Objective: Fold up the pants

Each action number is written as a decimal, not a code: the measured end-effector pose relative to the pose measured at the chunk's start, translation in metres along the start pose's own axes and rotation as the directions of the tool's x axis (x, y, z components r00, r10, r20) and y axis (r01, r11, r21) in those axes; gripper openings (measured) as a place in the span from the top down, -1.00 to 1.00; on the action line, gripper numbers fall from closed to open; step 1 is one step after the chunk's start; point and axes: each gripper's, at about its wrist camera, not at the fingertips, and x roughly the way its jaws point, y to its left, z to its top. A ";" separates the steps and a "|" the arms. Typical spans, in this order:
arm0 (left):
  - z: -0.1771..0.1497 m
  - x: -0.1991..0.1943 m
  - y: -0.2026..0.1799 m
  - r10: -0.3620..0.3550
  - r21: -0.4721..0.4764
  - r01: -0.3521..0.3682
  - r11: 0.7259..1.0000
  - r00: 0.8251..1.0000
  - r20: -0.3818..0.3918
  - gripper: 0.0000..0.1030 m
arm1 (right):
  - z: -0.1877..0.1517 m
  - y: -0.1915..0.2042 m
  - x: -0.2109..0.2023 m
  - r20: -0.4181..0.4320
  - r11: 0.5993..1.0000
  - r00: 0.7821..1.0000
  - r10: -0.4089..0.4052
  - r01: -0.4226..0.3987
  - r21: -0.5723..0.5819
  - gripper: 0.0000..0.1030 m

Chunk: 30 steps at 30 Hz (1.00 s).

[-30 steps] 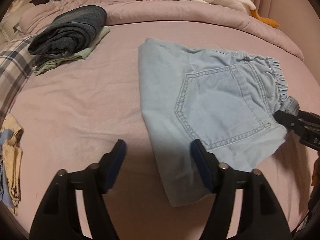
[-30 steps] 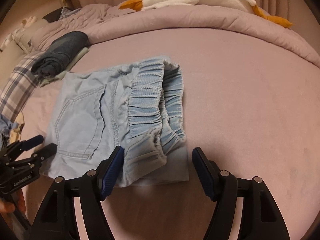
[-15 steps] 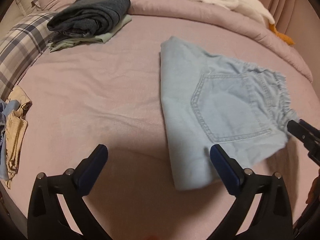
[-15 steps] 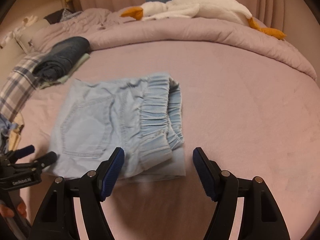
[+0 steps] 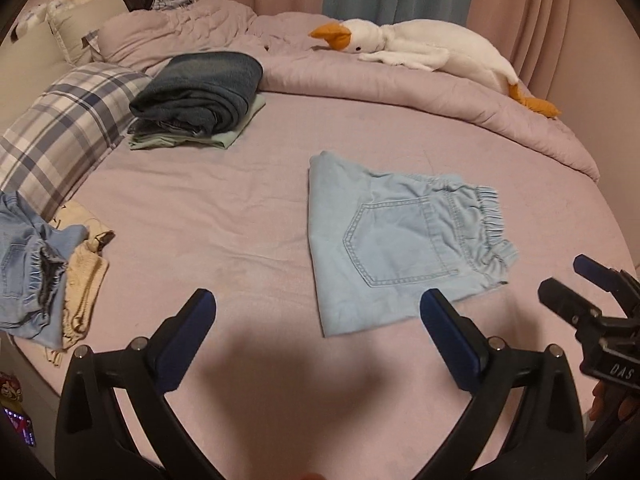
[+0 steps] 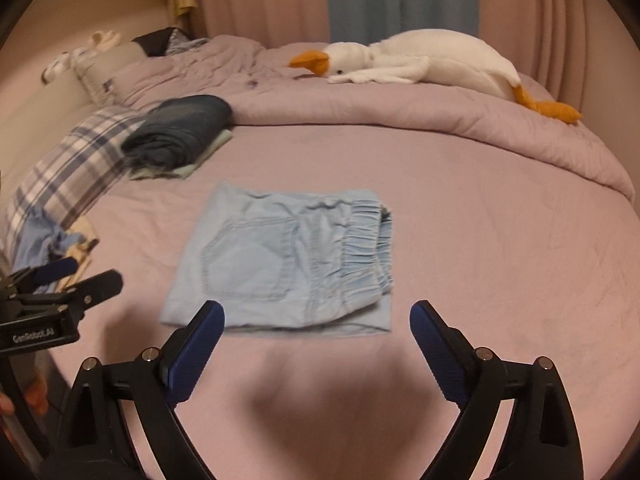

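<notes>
Light blue denim pants (image 5: 392, 240) lie folded into a flat square on the pink bed sheet, back pocket up and elastic waistband to the right. They also show in the right wrist view (image 6: 288, 264). My left gripper (image 5: 318, 312) is open and empty, held above the sheet near the pants' front left corner. My right gripper (image 6: 316, 324) is open and empty, just in front of the pants' near edge. The right gripper shows at the right edge of the left wrist view (image 5: 576, 280). The left gripper shows at the left edge of the right wrist view (image 6: 72, 276).
A stack of folded dark clothes (image 5: 200, 96) lies at the back left beside a plaid pillow (image 5: 60, 136). Unfolded blue and cream garments (image 5: 44, 272) lie at the left bed edge. A white goose plush (image 5: 420, 52) rests on the rolled pink duvet (image 5: 400, 92) at the back.
Both grippers have pulled back and up from the folded pants, and the left gripper has opened wider. The pants now lie flat and untouched.
</notes>
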 end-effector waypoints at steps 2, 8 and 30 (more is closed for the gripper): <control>-0.002 -0.008 0.000 -0.002 0.003 0.002 1.000 1.000 0.000 -0.99 | 0.000 0.005 -0.011 0.010 1.000 1.000 0.029 -0.029 -0.007 -0.88; -0.002 -0.030 -0.003 0.003 0.014 -0.003 1.000 1.000 0.010 -0.99 | 0.002 0.018 -0.034 0.039 0.998 0.997 0.062 -0.060 -0.032 -0.98; -0.007 -0.072 -0.020 0.031 0.079 -0.036 0.996 0.997 0.069 -0.99 | -0.002 0.031 -0.064 0.060 0.996 0.994 0.086 -0.085 -0.013 -0.98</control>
